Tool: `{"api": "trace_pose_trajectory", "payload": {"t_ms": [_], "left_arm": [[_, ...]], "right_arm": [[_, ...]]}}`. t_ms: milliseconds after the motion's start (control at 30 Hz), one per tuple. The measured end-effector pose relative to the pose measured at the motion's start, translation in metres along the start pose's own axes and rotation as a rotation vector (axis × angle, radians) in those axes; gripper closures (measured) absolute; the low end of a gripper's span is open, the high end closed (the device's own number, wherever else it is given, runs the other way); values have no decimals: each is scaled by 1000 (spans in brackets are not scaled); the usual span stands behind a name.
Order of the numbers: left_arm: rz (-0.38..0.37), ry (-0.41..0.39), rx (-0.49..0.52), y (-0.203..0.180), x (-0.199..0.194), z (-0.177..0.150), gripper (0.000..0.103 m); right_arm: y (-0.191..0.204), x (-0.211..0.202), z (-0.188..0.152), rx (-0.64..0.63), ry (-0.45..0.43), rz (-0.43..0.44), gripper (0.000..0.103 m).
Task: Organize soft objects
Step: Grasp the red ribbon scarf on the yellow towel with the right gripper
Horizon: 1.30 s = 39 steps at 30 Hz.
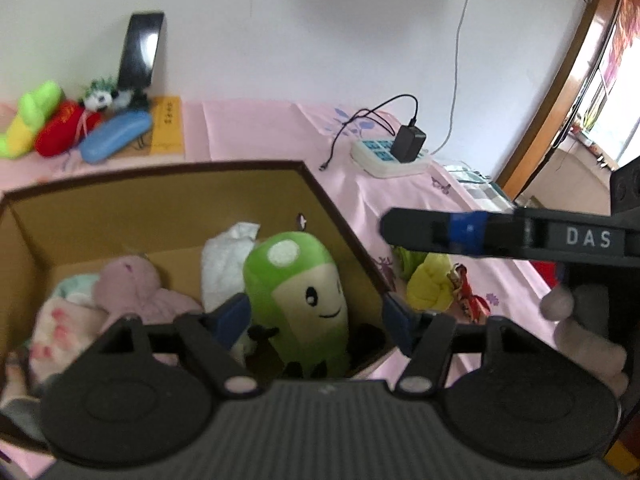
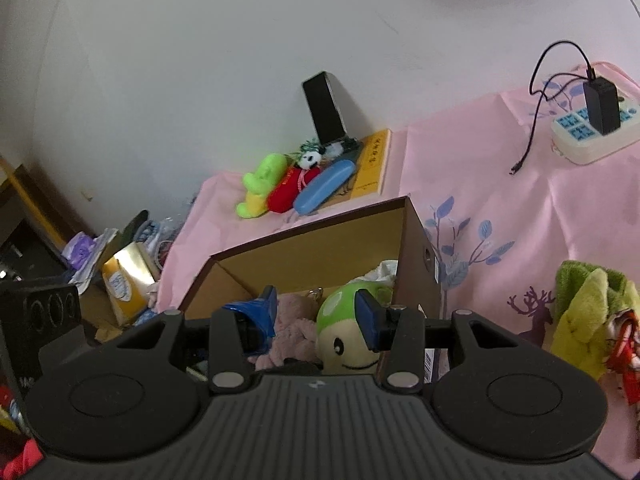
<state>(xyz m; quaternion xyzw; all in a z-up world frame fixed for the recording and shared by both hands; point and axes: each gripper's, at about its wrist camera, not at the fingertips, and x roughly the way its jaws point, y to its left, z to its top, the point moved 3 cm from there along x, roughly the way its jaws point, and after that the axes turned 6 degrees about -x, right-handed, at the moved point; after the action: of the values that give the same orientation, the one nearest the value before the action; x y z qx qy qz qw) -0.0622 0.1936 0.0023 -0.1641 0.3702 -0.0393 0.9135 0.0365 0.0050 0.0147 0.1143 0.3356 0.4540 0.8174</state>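
A brown cardboard box (image 1: 320, 196) stands on the pink cloth and holds several soft toys. Among them are a green mushroom plush (image 1: 296, 296), a pink plush (image 1: 136, 292) and a white one (image 1: 224, 264). My left gripper (image 1: 316, 320) hangs over the box's near right corner, open, with the green plush between its pads but not pressed. In the right wrist view my right gripper (image 2: 316, 316) hovers open and empty before the box (image 2: 320, 232), with the green plush (image 2: 348, 332) behind it. A yellow-green plush with a red doll (image 2: 588, 320) lies right of the box.
Against the wall lie a green-yellow plush (image 1: 28, 120), a red plush (image 1: 60, 132), a small panda (image 1: 100, 98), a blue case (image 1: 116, 138), a yellow book (image 1: 166, 124) and a leaning phone (image 1: 142, 52). A power strip with charger (image 1: 392, 152) sits behind the box. Clutter lies beyond the table's left edge (image 2: 120, 272).
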Motion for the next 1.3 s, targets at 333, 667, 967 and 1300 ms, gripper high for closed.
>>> {"api": "trace_pose_trajectory", "payload": {"t_ms": [333, 667, 967, 1300], "left_arm": [[-13, -79, 81, -62, -19, 7, 37], [-69, -11, 165, -135, 24, -11, 36], [-52, 126, 211, -173, 95, -32, 35], [-19, 207, 189, -187, 139, -49, 34]], "right_arm": [[-27, -57, -6, -63, -35, -18, 76], [-120, -100, -25, 104, 5, -232, 75], [-176, -112, -41, 201, 70, -258, 75], [-214, -86, -38, 301, 135, -161, 75]]}}
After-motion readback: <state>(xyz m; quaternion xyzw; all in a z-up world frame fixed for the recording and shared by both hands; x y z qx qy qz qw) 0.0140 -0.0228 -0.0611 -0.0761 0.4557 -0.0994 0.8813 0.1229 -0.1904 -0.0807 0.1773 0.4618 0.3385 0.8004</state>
